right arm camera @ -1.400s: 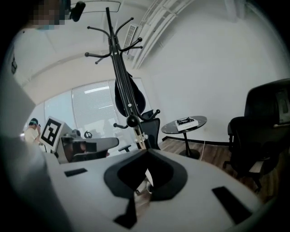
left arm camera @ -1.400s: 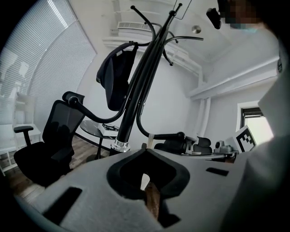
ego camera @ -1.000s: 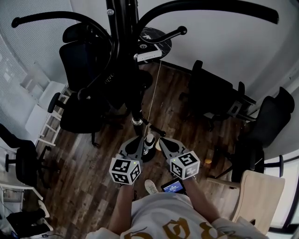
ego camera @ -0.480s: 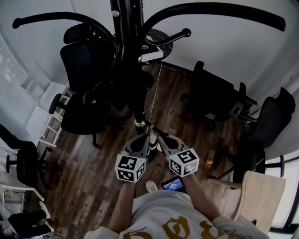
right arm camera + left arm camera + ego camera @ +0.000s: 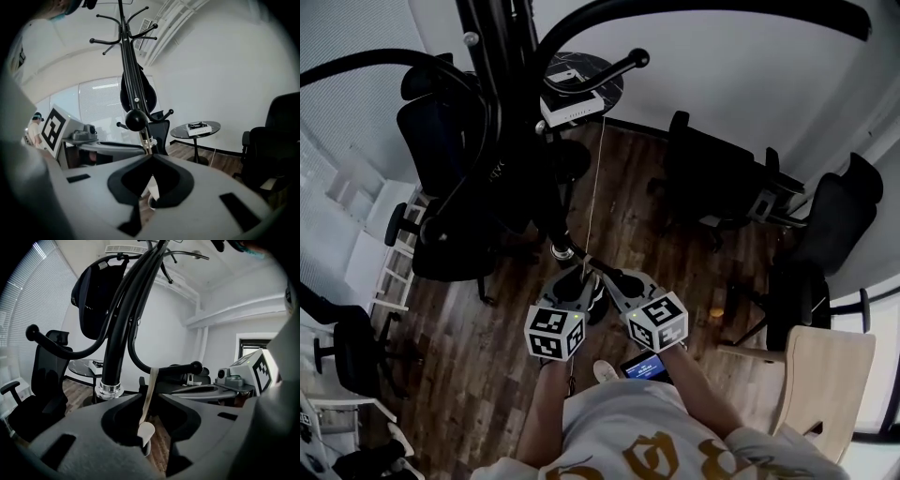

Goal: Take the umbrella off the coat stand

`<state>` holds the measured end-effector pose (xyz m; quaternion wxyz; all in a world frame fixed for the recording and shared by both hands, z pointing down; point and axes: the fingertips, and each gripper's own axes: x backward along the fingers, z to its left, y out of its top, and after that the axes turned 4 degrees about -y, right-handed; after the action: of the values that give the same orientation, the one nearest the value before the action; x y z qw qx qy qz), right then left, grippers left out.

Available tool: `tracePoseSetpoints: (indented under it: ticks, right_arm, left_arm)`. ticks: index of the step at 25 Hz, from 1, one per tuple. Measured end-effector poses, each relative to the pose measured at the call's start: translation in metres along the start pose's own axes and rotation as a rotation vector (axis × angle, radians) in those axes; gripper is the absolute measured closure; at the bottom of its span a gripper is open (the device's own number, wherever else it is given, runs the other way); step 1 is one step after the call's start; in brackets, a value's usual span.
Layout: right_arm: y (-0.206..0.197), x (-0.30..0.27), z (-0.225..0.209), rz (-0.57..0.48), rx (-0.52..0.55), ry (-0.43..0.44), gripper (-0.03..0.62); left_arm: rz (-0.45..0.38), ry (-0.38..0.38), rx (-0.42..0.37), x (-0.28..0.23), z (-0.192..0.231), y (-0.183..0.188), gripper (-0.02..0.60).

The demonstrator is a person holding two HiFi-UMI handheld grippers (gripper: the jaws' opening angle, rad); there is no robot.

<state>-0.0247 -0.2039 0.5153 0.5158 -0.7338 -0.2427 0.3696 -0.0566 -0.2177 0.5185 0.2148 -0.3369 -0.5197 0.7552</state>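
Your left gripper (image 5: 150, 394) is clamped on the pale strap (image 5: 146, 411). Your right gripper (image 5: 151, 158) is closed too (I can't tell on what). The umbrella (image 5: 548, 220) hangs centre-left on the coat stand (image 5: 502, 66), so lift the strap straight up over its hook (image 5: 614, 70).

Head view: dim, desaturated, low contrast; the coat stand (image 5: 508, 94) renders as a near-black silhouette against pale walls. Both gripper views: daylight enters through the window blinds (image 5: 28, 310) and backlights the scene. Strong fisheye curvature, dark vignetted corners, soft-focus foreground.
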Motion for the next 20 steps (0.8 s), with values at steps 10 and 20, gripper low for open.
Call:
tracePoseSetpoints:
  ticks: [10,20]
  right_arm:
    - [-0.006,-0.002,-0.015,0.018,0.08,-0.08,0.582]
    - [-0.002,-0.014,-0.001,0.01,0.136,-0.031,0.582]
  left_arm:
    - [0.012,0.018,-0.047,-0.007,0.005,0.002,0.549]
    - [0.016,-0.015,-0.026,0.001,0.011,0.002,0.554]
